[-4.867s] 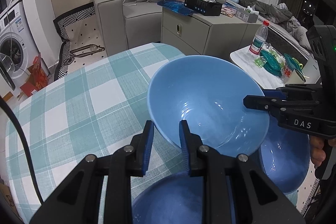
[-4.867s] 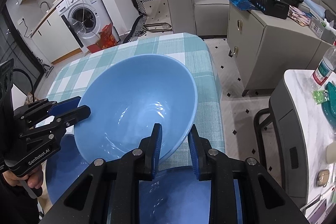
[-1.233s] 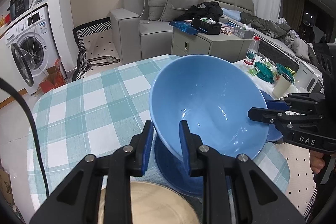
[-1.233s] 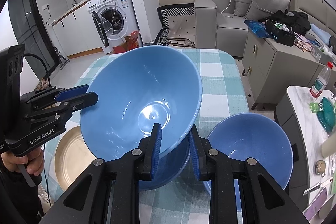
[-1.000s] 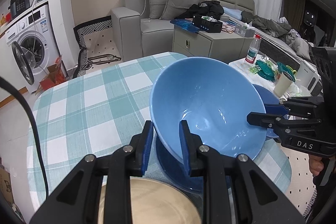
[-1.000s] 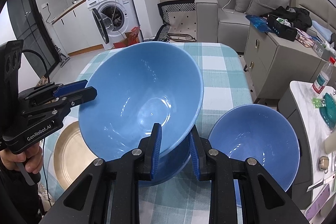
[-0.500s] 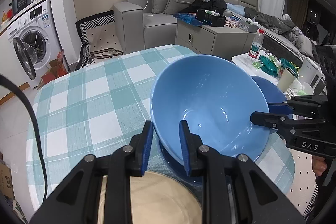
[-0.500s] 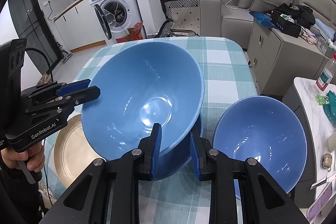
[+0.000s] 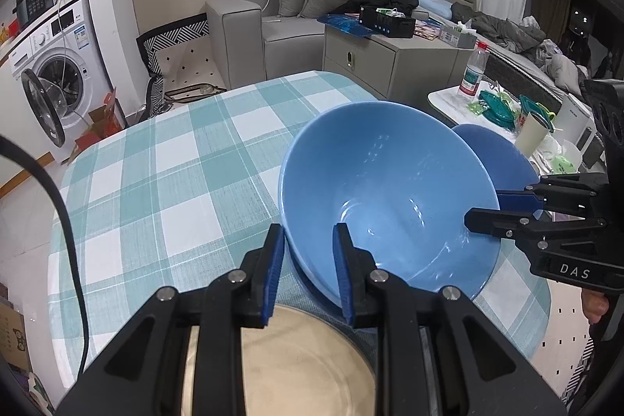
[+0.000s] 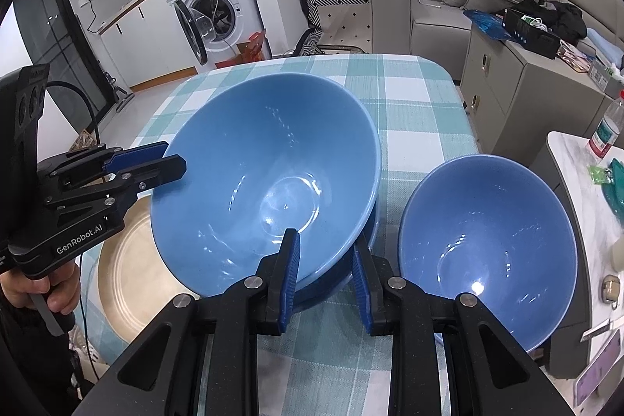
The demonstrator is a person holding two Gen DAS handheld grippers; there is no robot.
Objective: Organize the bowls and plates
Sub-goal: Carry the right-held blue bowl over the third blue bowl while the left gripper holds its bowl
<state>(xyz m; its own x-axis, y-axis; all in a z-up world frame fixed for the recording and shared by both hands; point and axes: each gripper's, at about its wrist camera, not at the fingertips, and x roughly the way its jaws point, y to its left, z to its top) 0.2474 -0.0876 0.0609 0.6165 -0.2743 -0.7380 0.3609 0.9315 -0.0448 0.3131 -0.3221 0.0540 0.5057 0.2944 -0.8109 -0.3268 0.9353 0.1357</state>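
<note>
A large light blue bowl (image 9: pixel 390 197) (image 10: pixel 265 182) is tilted over a darker blue bowl (image 10: pixel 368 232) on the checked table (image 9: pixel 156 182); whether it rests in it I cannot tell. My left gripper (image 9: pixel 306 260) is shut on its near rim in the left wrist view. My right gripper (image 10: pixel 325 271) is shut on the opposite rim. Each gripper shows in the other's view, the right gripper (image 9: pixel 503 209) and the left gripper (image 10: pixel 156 162). Another blue bowl (image 10: pixel 487 248) (image 9: pixel 503 151) stands to the right. A gold plate (image 10: pixel 128 279) (image 9: pixel 304 357) lies to the left.
The table's right edge runs close beside the second bowl. Past it is a white side table (image 10: pixel 577 158) with a bottle (image 10: pixel 606 127) and green containers. A grey cabinet (image 9: pixel 394 65), a sofa and a washing machine (image 10: pixel 218 10) lie beyond. A person's hand (image 10: pixel 35 295) holds the left gripper.
Since the earliest frames the held bowl has come over the darker bowl beside the gold plate. In the last second it has sunk a little closer to that bowl; both grips are unchanged.
</note>
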